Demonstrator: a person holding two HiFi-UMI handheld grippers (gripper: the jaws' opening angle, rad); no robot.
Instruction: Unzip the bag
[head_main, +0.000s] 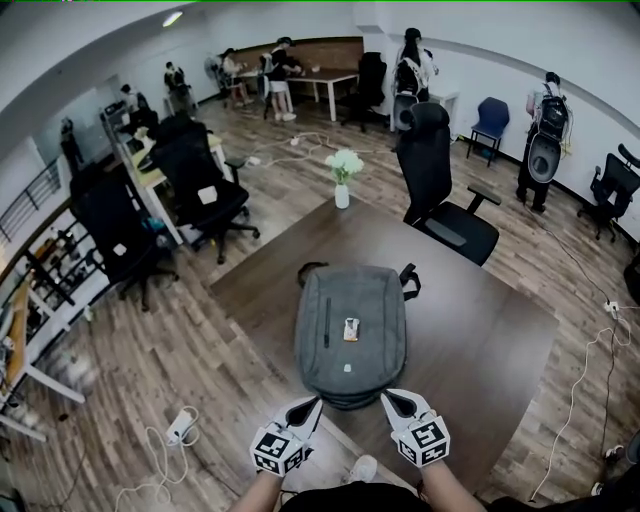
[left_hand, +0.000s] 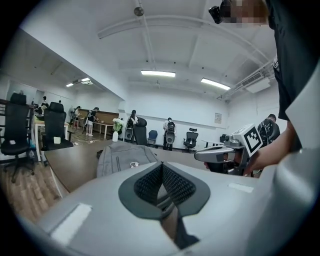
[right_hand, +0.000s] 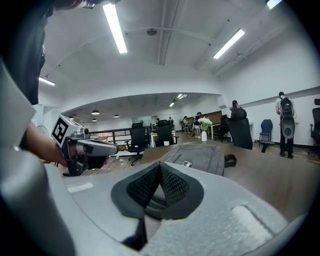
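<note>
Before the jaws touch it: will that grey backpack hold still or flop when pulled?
Probably floppy: the backpack is soft fabric lying flat on the table. It likely slides if tugged, since nothing pins it. It looks thinly filled, so probably light.

You have no word or number here that can be read. Your left gripper (head_main: 317, 402) and right gripper (head_main: 385, 398) bear only black-and-white square markers (head_main: 279, 449), no letters. The tag (head_main: 351, 329) on the bag (head_main: 375, 300), at 12 o'clock from your grippers, is too small to read. So is the wall notice (left_hand: 218, 118), at 1 o'clock in the left gripper view.
</note>
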